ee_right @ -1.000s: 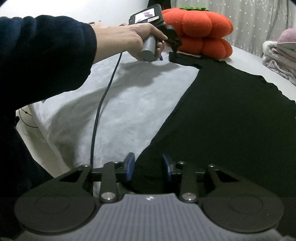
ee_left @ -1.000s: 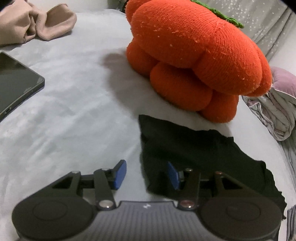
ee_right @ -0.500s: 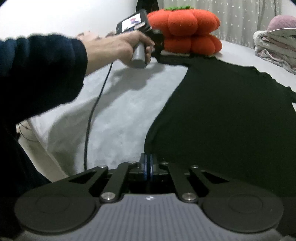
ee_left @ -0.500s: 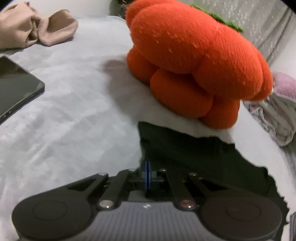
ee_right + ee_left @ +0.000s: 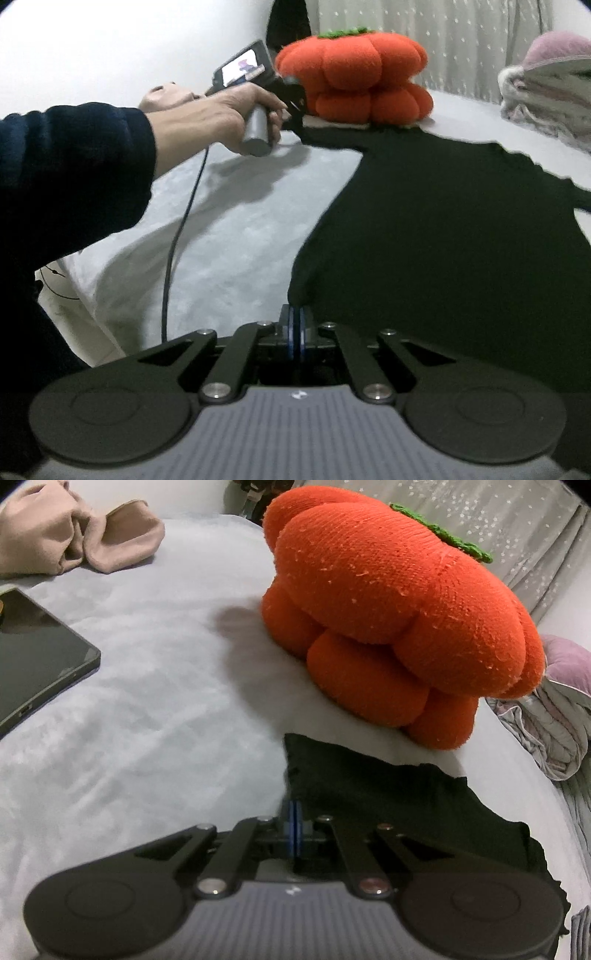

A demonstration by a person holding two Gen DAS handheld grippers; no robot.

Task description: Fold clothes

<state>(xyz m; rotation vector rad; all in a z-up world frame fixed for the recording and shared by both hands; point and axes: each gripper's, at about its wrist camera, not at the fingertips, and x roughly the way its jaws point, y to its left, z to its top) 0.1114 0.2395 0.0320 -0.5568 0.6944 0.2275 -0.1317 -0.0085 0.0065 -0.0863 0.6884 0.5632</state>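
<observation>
- A bed with a pale grey plush cover [image 5: 155,709] fills both views, with a grey star-dotted curtain [image 5: 517,528] behind it.
- A black knit garment [image 5: 443,236] lies spread flat on the bed; its far sleeve reaches toward the left hand [image 5: 218,118].
- The right tool [image 5: 296,332] has its blue pads pressed together on the near edge of the garment, which bunches up slightly at the pinch.
- The left tool [image 5: 294,825] is likewise closed, with its pads at the edge of the garment's sleeve end [image 5: 332,771]; the fabric seems caught between them.
- A dark blue sleeve [image 5: 74,177] covers the left arm, and a black cable [image 5: 177,236] hangs from the handle.
- A small screen on top of the left tool is lit; nothing on it can be read.
- An orange knitted pumpkin-shaped cushion with a green top [image 5: 399,616] sits just beyond the sleeve.
- A dark flat tablet [image 5: 33,657] and a crumpled beige cloth [image 5: 74,535] lie farther left.
- A heap of grey and lilac bedding [image 5: 554,716] lies at the right.
</observation>
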